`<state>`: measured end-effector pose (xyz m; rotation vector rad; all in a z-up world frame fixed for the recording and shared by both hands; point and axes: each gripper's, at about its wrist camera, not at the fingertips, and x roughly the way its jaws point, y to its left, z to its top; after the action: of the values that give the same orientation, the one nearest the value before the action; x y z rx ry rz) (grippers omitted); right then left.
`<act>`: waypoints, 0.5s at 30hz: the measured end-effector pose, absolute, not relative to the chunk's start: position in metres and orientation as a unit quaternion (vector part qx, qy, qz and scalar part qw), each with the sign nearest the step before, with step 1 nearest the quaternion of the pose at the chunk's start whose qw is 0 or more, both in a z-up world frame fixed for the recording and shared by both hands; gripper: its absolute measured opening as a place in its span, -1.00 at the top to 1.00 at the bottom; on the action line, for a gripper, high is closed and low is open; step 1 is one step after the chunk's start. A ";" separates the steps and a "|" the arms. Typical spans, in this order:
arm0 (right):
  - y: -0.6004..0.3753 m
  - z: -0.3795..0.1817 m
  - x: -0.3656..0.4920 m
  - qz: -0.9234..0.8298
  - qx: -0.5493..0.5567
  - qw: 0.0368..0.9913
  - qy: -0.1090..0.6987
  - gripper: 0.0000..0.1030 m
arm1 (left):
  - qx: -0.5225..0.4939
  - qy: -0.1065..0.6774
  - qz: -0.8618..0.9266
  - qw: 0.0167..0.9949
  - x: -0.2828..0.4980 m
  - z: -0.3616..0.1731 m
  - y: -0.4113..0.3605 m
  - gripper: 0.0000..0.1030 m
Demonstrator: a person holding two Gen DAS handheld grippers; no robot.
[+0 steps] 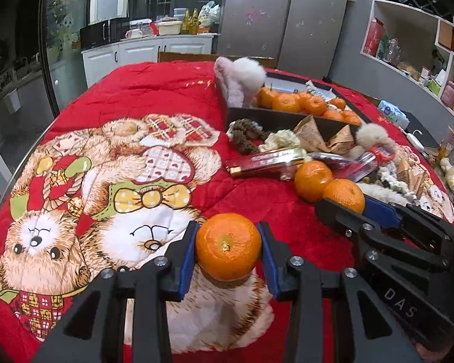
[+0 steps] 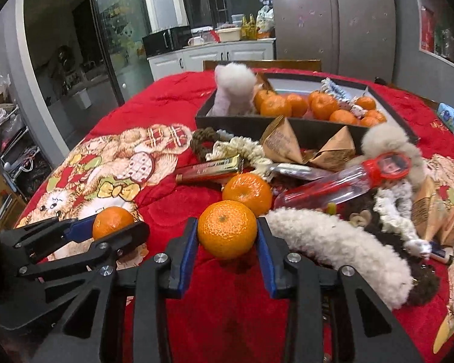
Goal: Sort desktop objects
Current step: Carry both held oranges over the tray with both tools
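Note:
My left gripper (image 1: 228, 249) is shut on a tangerine (image 1: 228, 246), held just above the red bear-print cloth (image 1: 154, 96). My right gripper (image 2: 227, 236) is shut on another tangerine (image 2: 227, 228); it also shows in the left wrist view (image 1: 345, 195). A third loose tangerine (image 2: 247, 193) lies just beyond it. A dark tray (image 2: 245, 122) at the back holds several tangerines (image 2: 320, 106) and a white plush (image 2: 234, 92). The left gripper and its tangerine (image 2: 112, 221) show at left in the right wrist view.
A pile lies in front of the tray: brown paper packets (image 2: 280, 143), a red-capped clear bottle (image 2: 342, 186), a red-gold box (image 2: 210, 169), knitted scrunchies (image 2: 248, 149), a fluffy white roll (image 2: 342, 242). A fridge (image 2: 333, 21) and kitchen counter stand behind.

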<state>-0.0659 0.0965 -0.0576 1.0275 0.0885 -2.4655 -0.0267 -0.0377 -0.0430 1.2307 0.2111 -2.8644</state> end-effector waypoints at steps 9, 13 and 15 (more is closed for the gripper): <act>0.130 -0.027 -0.045 -0.915 0.340 0.218 0.018 0.31 | 0.368 0.061 -0.928 -0.016 -0.012 -0.016 -0.004 0.23; 0.155 -0.019 -0.037 -0.920 0.333 0.206 0.005 0.31 | 0.363 0.056 -0.929 -0.033 -0.010 -0.010 0.019 0.23; 0.169 -0.017 -0.035 -0.922 0.332 0.199 -0.001 0.31 | 0.363 0.053 -0.930 -0.040 -0.011 -0.009 0.031 0.23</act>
<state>-0.0345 0.1694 -0.0167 0.9289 -0.0018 -2.5784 -0.0112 0.0314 -0.0086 1.1690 0.1701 -2.9965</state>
